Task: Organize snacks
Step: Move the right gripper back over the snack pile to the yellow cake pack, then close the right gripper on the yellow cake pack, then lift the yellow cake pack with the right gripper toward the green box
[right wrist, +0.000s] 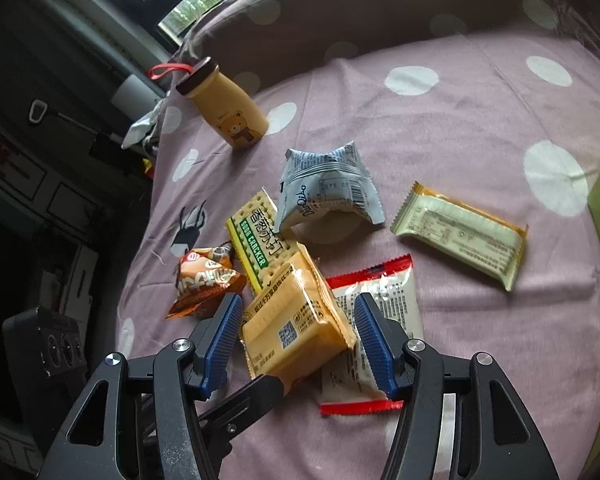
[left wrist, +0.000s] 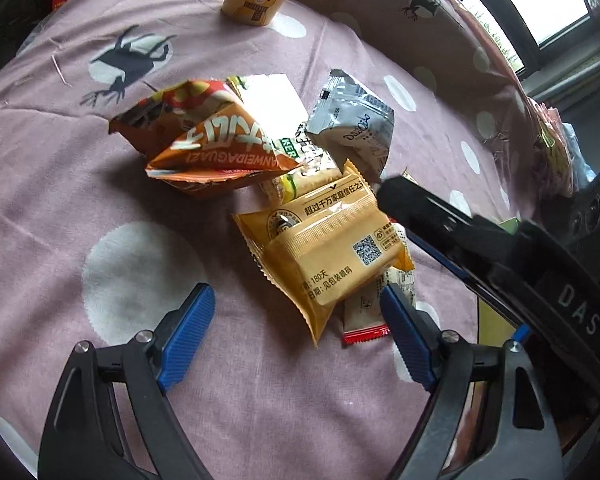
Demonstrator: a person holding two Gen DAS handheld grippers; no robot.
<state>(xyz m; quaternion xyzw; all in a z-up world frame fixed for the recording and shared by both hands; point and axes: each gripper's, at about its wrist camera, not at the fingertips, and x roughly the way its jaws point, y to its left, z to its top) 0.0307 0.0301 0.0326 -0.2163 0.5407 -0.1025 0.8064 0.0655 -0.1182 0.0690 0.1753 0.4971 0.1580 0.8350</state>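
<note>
Bed point(left wrist: 100, 200): mauve sheet with white dots and dark deer prints fills both views. Open sheet runs from 6 to 9 o'clock of the snack pile in the left view, and from 12 to 3 o'clock in the right view.

Matching pillow point(left wrist: 380, 20) lies along the far edge, under a window. Only the right view shows the bed's side edge at 9 o'clock, with dark furniture beyond it.

Bear-print bottle point(right wrist: 228, 108) stands at 11 o'clock of the pile. The right view shows its dark cap and red loop, which the left view cuts off.

Cream packet with orange ends point(right wrist: 460, 236) lies apart at 2 o'clock and shows in the right view only.

Pile, touching or overlapping:
- grey packet point(right wrist: 328, 188), puffed
- green cracker packet point(right wrist: 252, 236)
- crumpled orange packet point(right wrist: 204, 284) at 9 o'clock
- mustard packet point(right wrist: 296, 332) on top, seam and QR code up
- red-ended white packet point(right wrist: 384, 292), partly under the mustard packet

Right tool point(right wrist: 297, 299) is at a narrow setting, with its blue pads flanking the mustard packet. I cannot tell whether they press on it.

Left tool point(left wrist: 296, 292) is wide and holds nothing. Its right pad is near the red-ended packet.
</note>
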